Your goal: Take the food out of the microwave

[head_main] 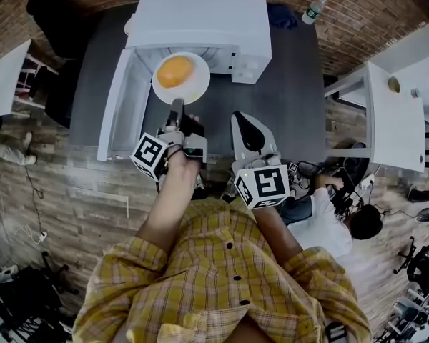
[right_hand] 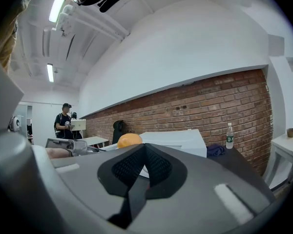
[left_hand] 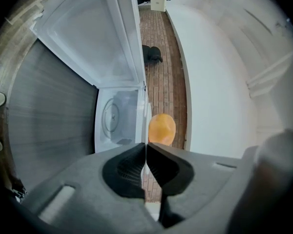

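Observation:
A white microwave point(head_main: 200, 16) stands on the dark table point(head_main: 293, 98) with its door point(head_main: 118, 106) swung open to the left. Just in front of its opening a white plate point(head_main: 194, 91) carries a round orange piece of food point(head_main: 175, 71). My left gripper point(head_main: 176, 107) is shut on the plate's near rim. In the left gripper view the food point(left_hand: 162, 129) shows just past the shut left gripper point(left_hand: 146, 147), with the microwave's empty cavity point(left_hand: 112, 116) beside it. My right gripper point(head_main: 244, 120) is shut on nothing, over the table to the plate's right; the right gripper view shows it point(right_hand: 145, 147) with the food point(right_hand: 129, 140) beyond.
A water bottle point(head_main: 313, 9) and a blue cloth point(head_main: 282, 14) sit at the table's back right. White tables stand at the right point(head_main: 397, 120) and the left point(head_main: 3, 77). A seated person point(head_main: 336, 220) is close at the right, and another person point(right_hand: 64, 121) stands far off.

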Available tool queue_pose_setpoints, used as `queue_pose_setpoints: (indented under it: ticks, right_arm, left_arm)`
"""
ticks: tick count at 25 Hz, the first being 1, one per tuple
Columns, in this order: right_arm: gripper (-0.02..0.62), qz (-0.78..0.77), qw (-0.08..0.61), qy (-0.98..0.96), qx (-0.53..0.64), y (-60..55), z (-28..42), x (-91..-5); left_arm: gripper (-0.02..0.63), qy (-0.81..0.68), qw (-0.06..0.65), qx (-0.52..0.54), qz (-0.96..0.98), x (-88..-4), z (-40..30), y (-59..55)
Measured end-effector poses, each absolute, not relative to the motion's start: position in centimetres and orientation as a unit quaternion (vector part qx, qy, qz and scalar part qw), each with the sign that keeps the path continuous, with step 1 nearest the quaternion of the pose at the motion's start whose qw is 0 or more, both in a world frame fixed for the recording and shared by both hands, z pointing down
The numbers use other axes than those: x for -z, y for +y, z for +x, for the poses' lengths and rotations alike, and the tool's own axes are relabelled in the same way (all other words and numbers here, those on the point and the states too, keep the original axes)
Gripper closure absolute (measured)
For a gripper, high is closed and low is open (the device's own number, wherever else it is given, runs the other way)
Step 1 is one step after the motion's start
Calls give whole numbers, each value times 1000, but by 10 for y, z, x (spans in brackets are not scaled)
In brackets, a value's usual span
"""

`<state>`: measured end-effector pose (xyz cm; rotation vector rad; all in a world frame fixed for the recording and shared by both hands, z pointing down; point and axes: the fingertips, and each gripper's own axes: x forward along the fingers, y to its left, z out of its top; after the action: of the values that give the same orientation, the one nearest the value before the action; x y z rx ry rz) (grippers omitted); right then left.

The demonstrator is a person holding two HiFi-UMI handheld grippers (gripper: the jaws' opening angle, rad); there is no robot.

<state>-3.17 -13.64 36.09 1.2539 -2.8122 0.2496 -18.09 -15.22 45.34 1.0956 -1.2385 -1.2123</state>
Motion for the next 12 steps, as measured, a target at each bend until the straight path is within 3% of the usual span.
queue_pose_setpoints:
  ticks: [12]
  right_arm:
    - [591,405,9,-912,-72,-133,-23,-343]
  left_arm:
    - [598,-482,507,544,463,-385,-159,-123]
